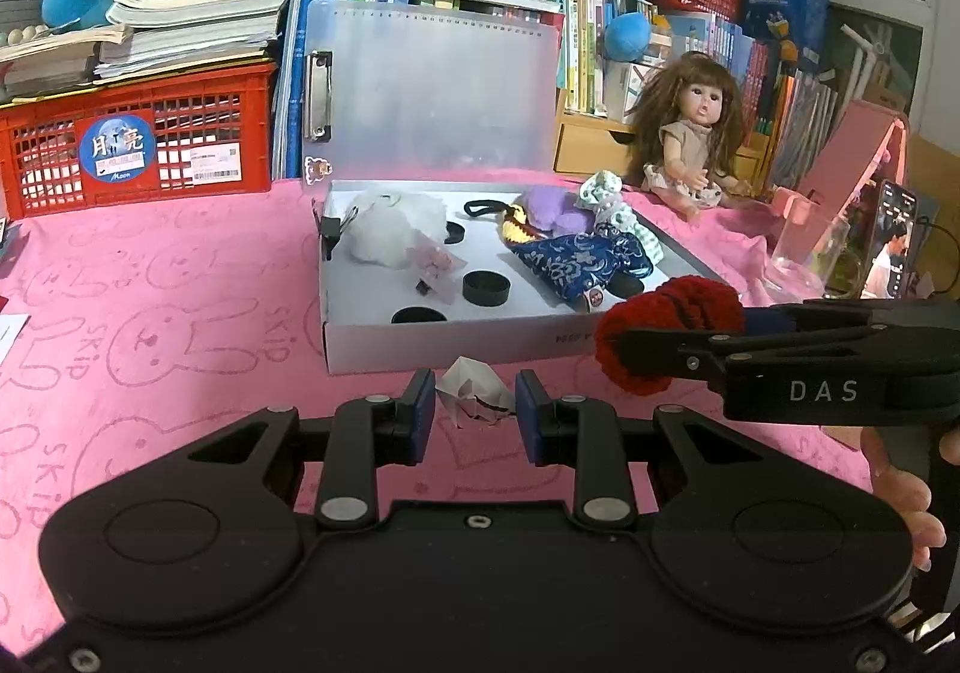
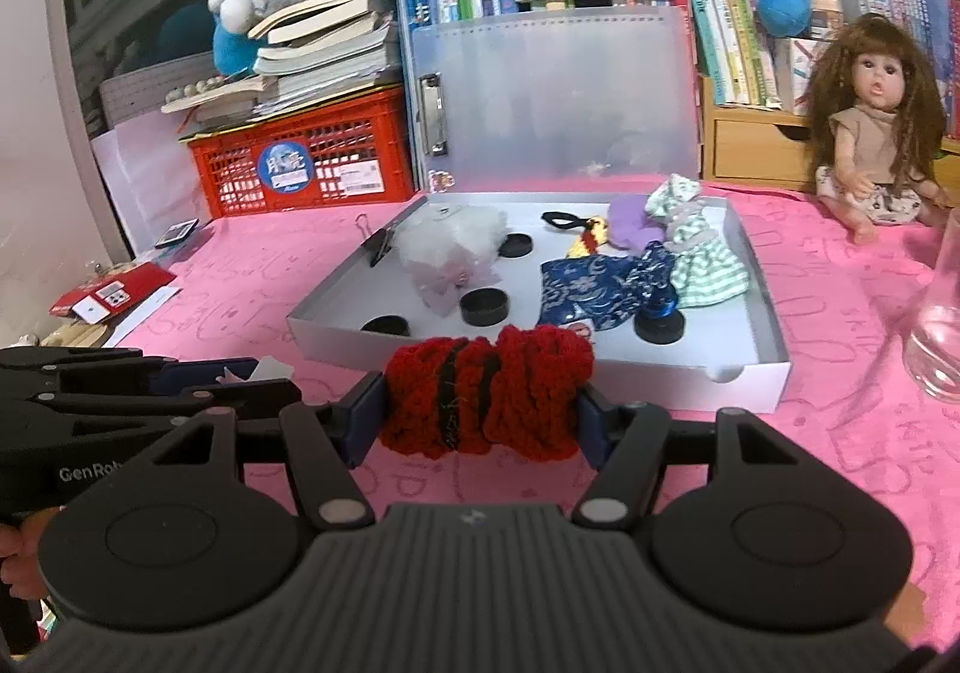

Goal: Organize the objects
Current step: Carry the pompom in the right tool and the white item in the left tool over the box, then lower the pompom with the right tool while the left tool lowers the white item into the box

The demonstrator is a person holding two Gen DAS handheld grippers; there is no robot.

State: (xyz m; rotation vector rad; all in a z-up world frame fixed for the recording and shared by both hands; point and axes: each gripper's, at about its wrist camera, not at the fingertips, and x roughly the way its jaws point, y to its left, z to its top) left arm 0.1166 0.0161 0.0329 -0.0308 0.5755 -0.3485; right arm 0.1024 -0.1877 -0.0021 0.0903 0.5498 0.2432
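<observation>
My right gripper (image 2: 480,409) is shut on a red knitted bundle with black stripes (image 2: 486,391), held just above the pink cloth in front of the white shallow box (image 2: 660,388). In the left wrist view the same bundle (image 1: 672,313) hangs by the box's near right corner. My left gripper (image 1: 474,415) is shut on a small crumpled white and pink piece (image 1: 474,394), close to the box's front wall (image 1: 456,343). Inside the box lie a white fluffy ball (image 1: 390,229), a purple soft toy (image 1: 552,208), a blue patterned pouch (image 1: 576,259), a green striped doll dress (image 2: 702,253) and black round caps (image 1: 486,289).
A doll (image 1: 690,132) sits at the back right. A clear glass (image 1: 804,253) and a phone (image 1: 894,235) stand to the right of the box. A red crate (image 1: 138,144) under stacked books is at the back left. A frosted clipboard (image 1: 432,90) leans behind the box.
</observation>
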